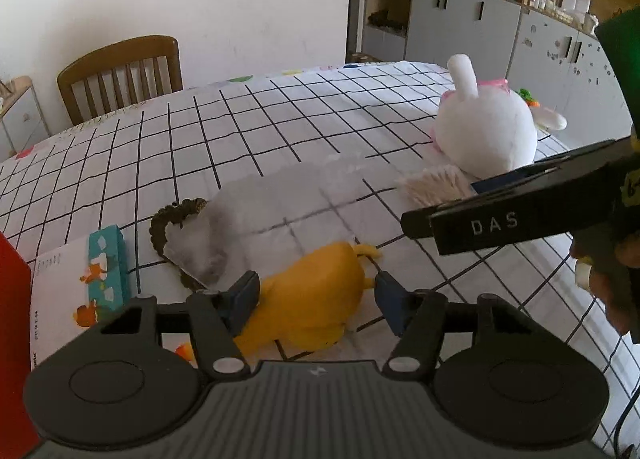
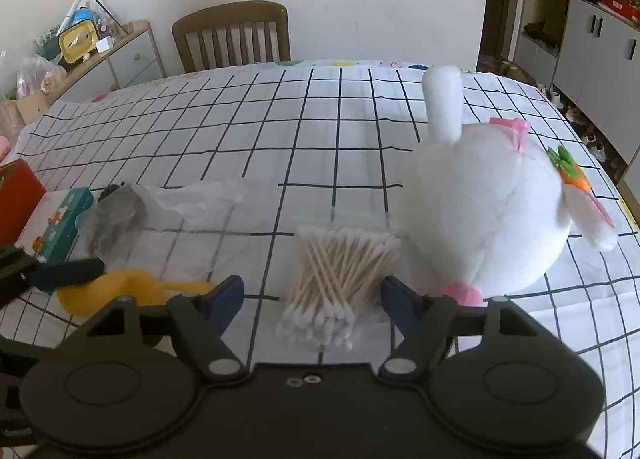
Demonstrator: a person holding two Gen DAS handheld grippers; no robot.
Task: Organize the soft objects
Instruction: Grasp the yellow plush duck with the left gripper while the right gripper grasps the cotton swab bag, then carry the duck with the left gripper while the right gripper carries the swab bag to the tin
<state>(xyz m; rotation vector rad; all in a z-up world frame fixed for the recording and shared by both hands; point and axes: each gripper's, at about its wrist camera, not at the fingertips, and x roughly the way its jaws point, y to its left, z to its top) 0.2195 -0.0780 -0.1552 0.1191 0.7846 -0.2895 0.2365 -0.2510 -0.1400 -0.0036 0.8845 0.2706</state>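
Observation:
A yellow soft toy [image 1: 320,271] lies on the checked tablecloth [image 1: 280,119] between the blue pads of my left gripper [image 1: 316,293]. The left pad is right against it and the right pad stands a little off, so the jaws are open. In the right wrist view a bundle of cotton swabs [image 2: 340,267] lies between the pads of my right gripper [image 2: 312,295], open with gaps on both sides. A white plush rabbit [image 2: 488,211] with a pink bow sits just right of the swabs. The same rabbit [image 1: 484,131] shows at the far right of the left wrist view.
A clear plastic bag [image 1: 280,203] lies crumpled behind the yellow toy, over a brown beaded ring [image 1: 176,215]. A teal box [image 1: 108,267] and a red box [image 1: 12,319] stand at the left. A wooden chair [image 2: 232,35] is at the far side; cabinets [image 1: 460,23] line the right.

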